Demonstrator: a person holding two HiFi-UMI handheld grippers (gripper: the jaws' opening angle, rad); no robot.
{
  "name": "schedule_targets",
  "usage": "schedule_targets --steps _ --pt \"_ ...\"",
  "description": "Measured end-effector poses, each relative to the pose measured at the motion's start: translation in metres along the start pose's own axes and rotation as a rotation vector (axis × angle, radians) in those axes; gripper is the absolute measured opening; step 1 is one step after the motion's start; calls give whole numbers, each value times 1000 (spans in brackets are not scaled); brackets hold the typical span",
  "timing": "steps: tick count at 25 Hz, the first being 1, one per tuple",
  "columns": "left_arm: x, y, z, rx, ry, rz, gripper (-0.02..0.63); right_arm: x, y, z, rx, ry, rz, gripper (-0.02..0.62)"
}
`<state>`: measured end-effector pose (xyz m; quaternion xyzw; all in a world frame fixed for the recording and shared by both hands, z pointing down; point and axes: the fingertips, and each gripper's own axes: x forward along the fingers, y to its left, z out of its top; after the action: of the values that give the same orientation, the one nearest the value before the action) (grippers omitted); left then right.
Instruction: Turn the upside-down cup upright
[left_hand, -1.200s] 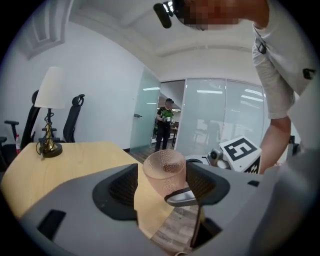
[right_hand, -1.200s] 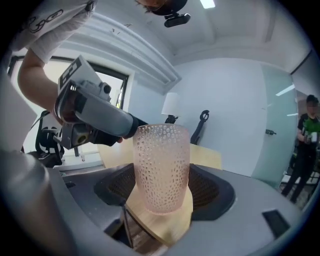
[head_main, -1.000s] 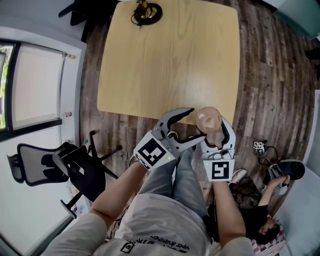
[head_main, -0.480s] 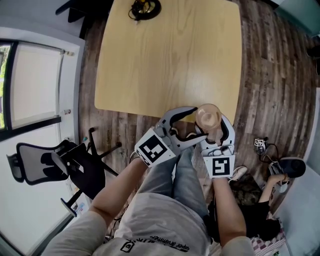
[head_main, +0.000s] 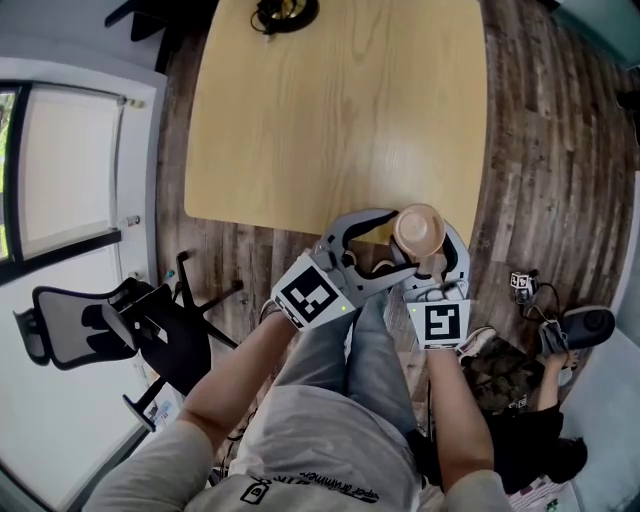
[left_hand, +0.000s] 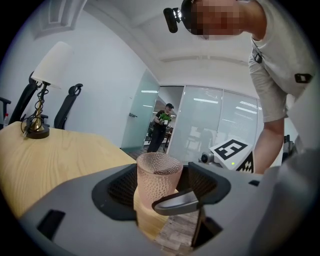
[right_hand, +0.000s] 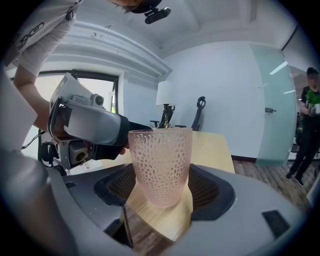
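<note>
A pink dimpled cup (head_main: 420, 230) stands mouth up in the air over the near edge of the wooden table (head_main: 330, 120). My right gripper (head_main: 428, 248) is shut on the cup, its pads against the two sides (right_hand: 160, 165). The cup's base hangs just above the table's corner (right_hand: 165, 220). Close on the left, my left gripper (head_main: 398, 243) is open, with its fingertips reaching toward the cup. From the left gripper view the cup (left_hand: 157, 177) shows between the wide jaws, with one grey finger (left_hand: 176, 201) of the right gripper in front of it.
A small lamp (head_main: 278, 12) stands at the table's far edge. A black office chair (head_main: 90, 325) is on the wood floor to the left. Someone sits on the floor at the right (head_main: 540, 400). Another person (left_hand: 162, 127) stands far off by glass walls.
My right gripper has sunk a little with the cup toward the table's near edge. The left gripper has hardly moved.
</note>
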<state>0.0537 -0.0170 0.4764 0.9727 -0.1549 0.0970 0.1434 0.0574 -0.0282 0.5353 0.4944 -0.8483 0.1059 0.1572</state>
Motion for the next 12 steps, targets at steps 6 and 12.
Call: schedule_targets --steps 6,12 --pt "4 0 -7 -10 14 -9 318 4 -3 -12 2 39 3 319" --pt "7 2 -10 -30 13 -9 318 7 -4 -17 12 53 7 319"
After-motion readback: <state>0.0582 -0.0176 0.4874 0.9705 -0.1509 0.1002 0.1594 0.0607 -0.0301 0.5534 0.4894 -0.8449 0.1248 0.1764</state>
